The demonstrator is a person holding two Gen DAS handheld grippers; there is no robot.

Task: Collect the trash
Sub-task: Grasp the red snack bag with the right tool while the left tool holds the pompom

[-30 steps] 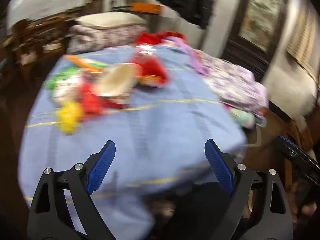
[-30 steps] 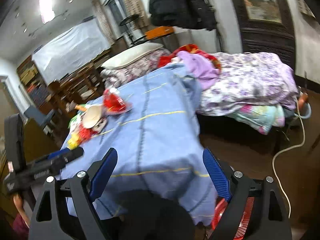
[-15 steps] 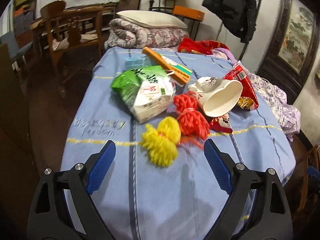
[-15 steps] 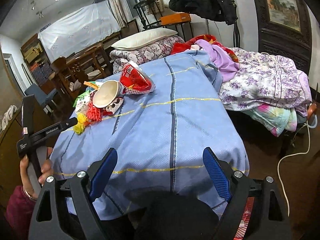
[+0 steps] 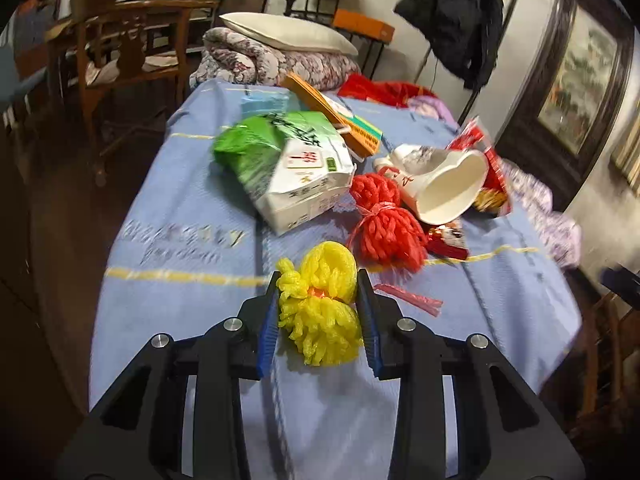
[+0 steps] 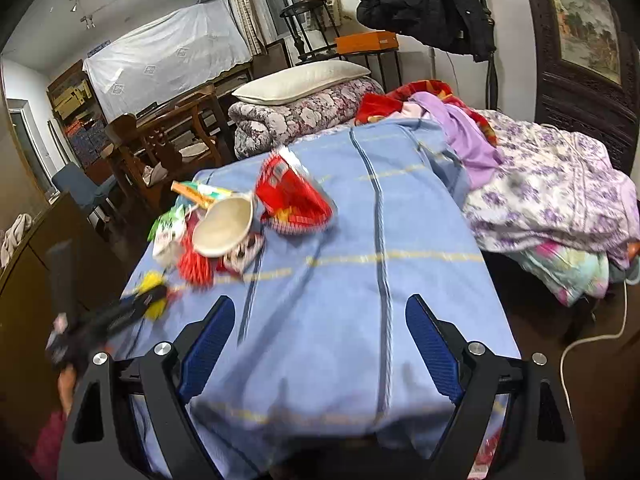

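Tools first: left tool (image 5: 318,312) is now pinching the yellow mesh bundle (image 5: 320,306) between its blue pads, where half a second ago those pads were standing wide apart short of it. Right tool (image 6: 316,350) is still hanging spread and empty over the near end of the blue cover (image 6: 360,280).

Left view is showing detail: red mesh bundle (image 5: 386,226) just beyond the yellow one, green-and-white packet (image 5: 296,168), white cup (image 5: 442,184) lying on its side, red snack bag (image 5: 486,160) behind it, pink strip (image 5: 408,300) beside the right pad. Right view alone is showing the left tool from outside, blurred, at the bed's left edge, plus the floral quilt (image 6: 552,196) piled to the right.

Cover's right half is lying bare; wooden chair (image 5: 116,60) is crowding the left side.
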